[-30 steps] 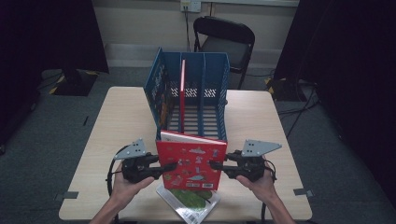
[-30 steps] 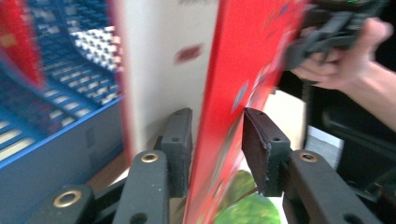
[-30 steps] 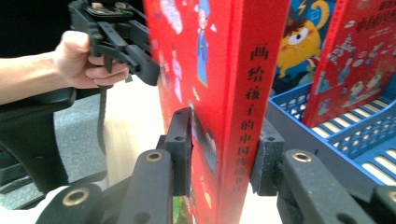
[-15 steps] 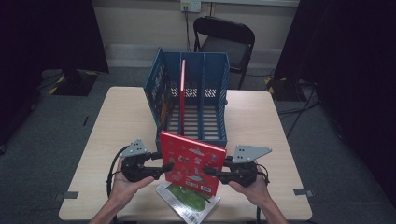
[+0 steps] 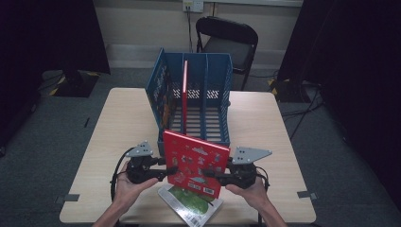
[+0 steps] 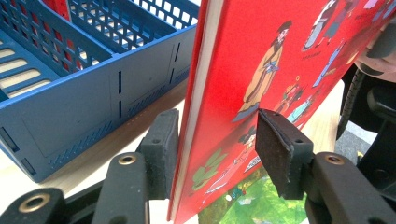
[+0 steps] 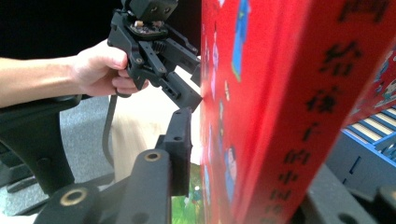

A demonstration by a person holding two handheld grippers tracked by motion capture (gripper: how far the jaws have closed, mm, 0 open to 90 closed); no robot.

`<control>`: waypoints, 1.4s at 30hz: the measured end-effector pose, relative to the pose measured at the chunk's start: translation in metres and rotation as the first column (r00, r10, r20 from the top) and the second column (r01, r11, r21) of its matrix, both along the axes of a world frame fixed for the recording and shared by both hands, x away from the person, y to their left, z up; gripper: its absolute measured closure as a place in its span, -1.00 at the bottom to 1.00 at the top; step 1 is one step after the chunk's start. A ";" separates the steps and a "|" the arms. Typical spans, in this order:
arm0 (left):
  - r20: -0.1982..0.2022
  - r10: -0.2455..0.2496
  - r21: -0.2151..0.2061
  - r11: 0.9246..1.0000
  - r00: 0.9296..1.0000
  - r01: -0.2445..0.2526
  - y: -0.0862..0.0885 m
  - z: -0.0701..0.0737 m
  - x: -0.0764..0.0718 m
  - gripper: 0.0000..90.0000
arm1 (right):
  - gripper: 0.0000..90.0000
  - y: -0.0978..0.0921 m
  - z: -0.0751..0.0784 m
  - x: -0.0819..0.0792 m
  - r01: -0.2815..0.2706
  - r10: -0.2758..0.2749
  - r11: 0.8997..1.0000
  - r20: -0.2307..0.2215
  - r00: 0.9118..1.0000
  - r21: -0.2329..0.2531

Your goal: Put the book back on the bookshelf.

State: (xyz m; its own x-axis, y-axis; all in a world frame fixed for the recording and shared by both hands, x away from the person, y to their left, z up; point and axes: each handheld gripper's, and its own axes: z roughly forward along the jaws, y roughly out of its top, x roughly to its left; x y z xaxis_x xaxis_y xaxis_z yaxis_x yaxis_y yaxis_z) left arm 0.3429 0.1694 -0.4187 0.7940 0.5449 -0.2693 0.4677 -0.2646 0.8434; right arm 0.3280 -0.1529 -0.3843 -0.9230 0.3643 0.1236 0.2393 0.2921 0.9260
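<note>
Holding the red book (image 5: 196, 163) upright between them just above the desk (image 5: 113, 127), the left claw (image 5: 166, 171) and right claw (image 5: 213, 175) each clamp a side edge, with the blue rack's (image 5: 217, 85) open slots directly ahead beyond it.

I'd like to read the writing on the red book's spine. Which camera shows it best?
The right gripper view: the red book shows its spine close up, though blurred. The left gripper view gives its illustrated cover; the high view shows the whole cover, small.
</note>
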 end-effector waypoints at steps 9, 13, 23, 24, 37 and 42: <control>-0.003 -0.007 -0.030 1.000 1.000 0.007 0.002 -0.004 0.000 0.07 | 0.65 0.009 -0.003 -0.007 0.003 -0.002 1.000 0.056 0.998 -0.015; -0.041 -0.017 0.005 1.000 0.999 0.017 0.002 0.000 0.001 0.05 | 0.66 0.012 -0.004 -0.005 -0.005 0.005 1.000 0.050 0.999 -0.012; -0.096 0.004 0.000 1.000 0.995 -0.004 0.001 0.000 0.003 -0.01 | 0.78 0.014 -0.006 -0.005 0.013 -0.013 1.000 0.043 0.999 -0.006; -0.096 0.004 0.000 1.000 0.995 -0.004 0.001 0.000 0.003 -0.01 | 0.78 0.014 -0.006 -0.005 0.013 -0.013 1.000 0.043 0.999 -0.006; -0.052 0.088 0.018 0.996 0.995 -0.088 0.012 -0.001 0.007 -0.09 | 0.79 0.000 -0.002 -0.002 0.071 -0.071 0.997 0.030 0.997 0.002; -0.068 0.130 0.062 0.990 0.989 -0.126 0.019 -0.006 0.009 -0.14 | 0.79 -0.007 -0.001 -0.002 0.097 -0.097 0.995 0.017 0.995 0.010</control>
